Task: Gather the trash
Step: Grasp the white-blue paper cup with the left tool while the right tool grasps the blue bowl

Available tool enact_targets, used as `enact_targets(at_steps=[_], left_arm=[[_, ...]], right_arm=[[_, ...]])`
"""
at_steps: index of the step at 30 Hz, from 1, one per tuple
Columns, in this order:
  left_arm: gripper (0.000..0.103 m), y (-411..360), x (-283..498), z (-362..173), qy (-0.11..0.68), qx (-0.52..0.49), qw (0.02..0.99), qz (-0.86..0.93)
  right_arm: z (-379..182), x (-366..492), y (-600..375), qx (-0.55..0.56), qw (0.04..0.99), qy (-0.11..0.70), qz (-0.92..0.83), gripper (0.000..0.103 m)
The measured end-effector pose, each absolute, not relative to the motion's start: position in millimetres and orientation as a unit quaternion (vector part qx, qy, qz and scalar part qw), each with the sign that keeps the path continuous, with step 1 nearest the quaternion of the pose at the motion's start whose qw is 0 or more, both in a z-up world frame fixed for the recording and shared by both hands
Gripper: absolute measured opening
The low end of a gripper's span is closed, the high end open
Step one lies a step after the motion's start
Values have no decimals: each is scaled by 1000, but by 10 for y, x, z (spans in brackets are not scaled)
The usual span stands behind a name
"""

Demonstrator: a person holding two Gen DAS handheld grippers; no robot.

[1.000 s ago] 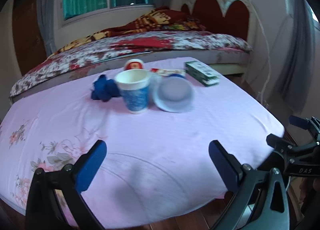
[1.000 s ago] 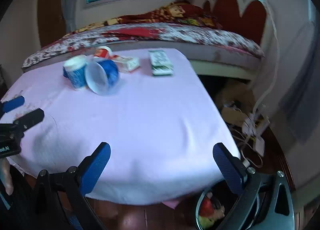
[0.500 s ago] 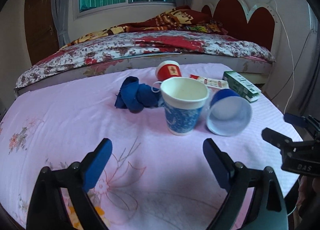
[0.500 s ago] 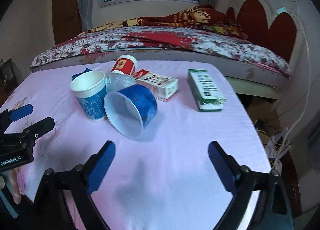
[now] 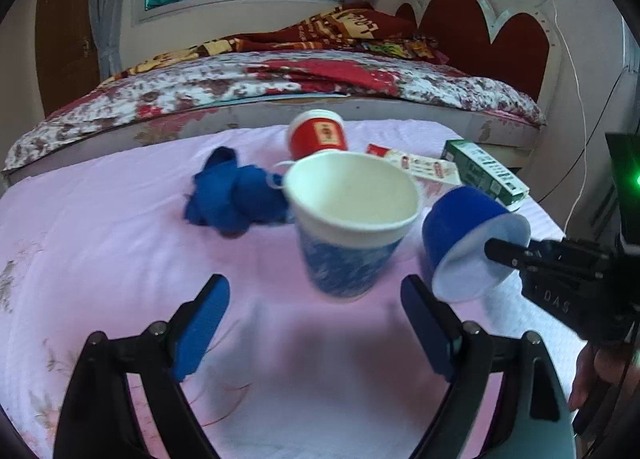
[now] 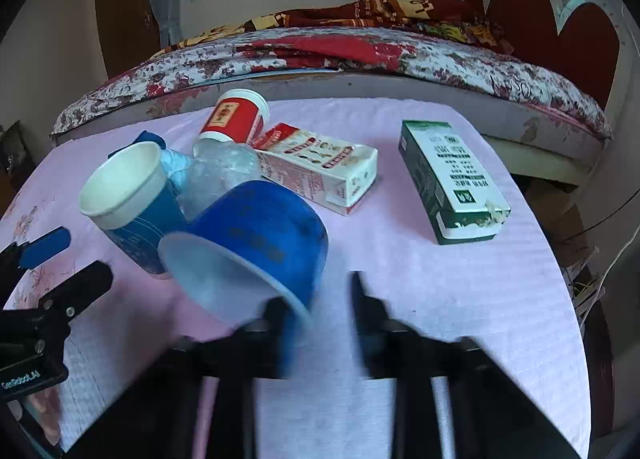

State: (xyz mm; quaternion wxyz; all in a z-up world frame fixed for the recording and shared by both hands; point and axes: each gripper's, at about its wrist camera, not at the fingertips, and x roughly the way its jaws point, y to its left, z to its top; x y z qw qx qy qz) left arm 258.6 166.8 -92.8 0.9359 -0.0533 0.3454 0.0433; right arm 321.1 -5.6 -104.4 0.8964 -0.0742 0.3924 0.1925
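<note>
Pickup stage: right gripper (image 6: 320, 313) jaws closing at the rim of the tipped blue bowl (image 6: 256, 243) on the pink cloth; grip unconfirmed. Left gripper (image 5: 316, 323), jaws spread, faces the upright paper cup (image 5: 348, 223). Next, secure both.

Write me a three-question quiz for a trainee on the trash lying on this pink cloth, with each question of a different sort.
1. True or false: the patterned paper cup stands upright with its mouth up.
2. What lies between the red cup and the green-and-white carton?
A. a red-and-white carton
B. a spoon
C. a plate
3. In a few words, how is the plain blue cup lying?

Key
1. True.
2. A.
3. Tipped on its side, open mouth toward the cameras.
</note>
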Motion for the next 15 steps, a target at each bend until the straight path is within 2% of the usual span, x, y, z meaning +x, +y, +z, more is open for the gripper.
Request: enact_targets(at_steps=[4,8,13,14,15], left_arm=[[88,1563,2729,-947,345,-53,936,39],[88,1537,2880,-971,347,-65,935,33],[77,1549,3005,-998,353,-68,932,39],[66,1554,3020,-1001,356,-69,931,41],[63,1561,3020,-996,355,-69,931,41]], right_arm=[[-1054,3241,-164,-73,899,389,187,8],[-1016,3276,-287,-68,904,382,179,6],[-959,3286,-352,-66,906,379,178,6],[-949,3280,-361,-65,906,378,178,6],[-935,3268,-375,-63,907,377,178,5]])
